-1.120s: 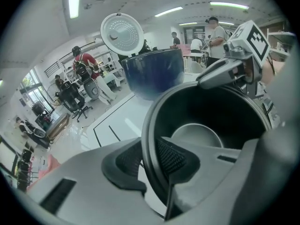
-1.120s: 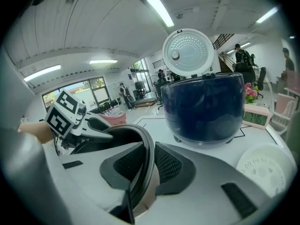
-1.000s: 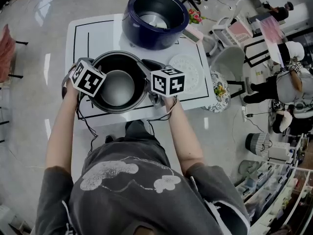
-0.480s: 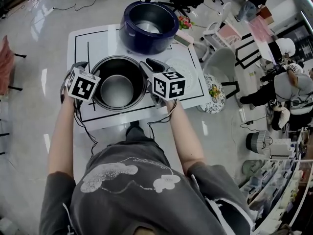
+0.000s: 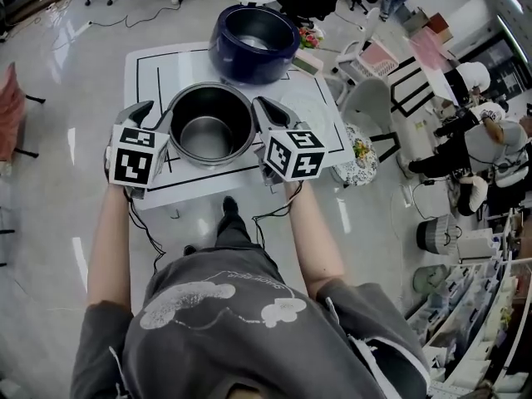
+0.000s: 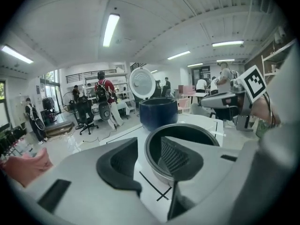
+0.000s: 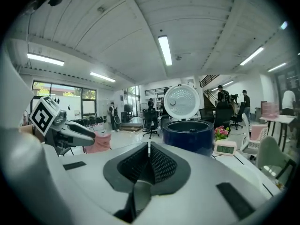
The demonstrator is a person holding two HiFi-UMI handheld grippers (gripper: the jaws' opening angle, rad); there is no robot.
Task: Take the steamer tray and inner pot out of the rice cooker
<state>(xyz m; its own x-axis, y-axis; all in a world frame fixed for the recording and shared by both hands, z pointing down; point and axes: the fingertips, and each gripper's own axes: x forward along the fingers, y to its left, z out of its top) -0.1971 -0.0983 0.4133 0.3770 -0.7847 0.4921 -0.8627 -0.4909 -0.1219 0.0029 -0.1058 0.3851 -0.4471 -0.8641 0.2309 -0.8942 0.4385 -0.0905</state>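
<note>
- No brand name or word can be read anywhere. The only print is the black-and-white square markers on the cubes (image 5: 137, 155) of the two grippers, plus black outlines (image 5: 158, 81) drawn on the white table (image 5: 145, 69).
- A small clock (image 7: 225, 148) stands on the table just beside the rice cooker (image 5: 249, 63). Its greenish display carries digits too small to read, and only the right gripper view shows its face.
- The inner pot (image 5: 206, 133) stands upright and empty on the table, out of the rice cooker and just in front of it, between the two grippers.
- The steamer tray (image 5: 317, 113), a white perforated disc, lies flat on the table to the right of the inner pot, partly behind the right gripper. Only the head view shows it.
- The left gripper (image 6: 149, 156) has its jaws apart. They have just been closing, yet neither pad presses on anything. Its own view looks through the gap at the inner pot's rim beyond, while the head view shows this gripper clear of the pot's left side.
- The right gripper (image 7: 149, 165) has just closed, and its pads meet along a thin line with nothing between them.
- The right gripper view does not show the inner pot. It does show the dark blue rice cooker with its round lid (image 7: 182, 102) standing open, dotted underside facing the camera, and flowers (image 7: 219, 132) next to the clock.
- Each gripper view catches the other gripper's marker cube at its edge.
</note>
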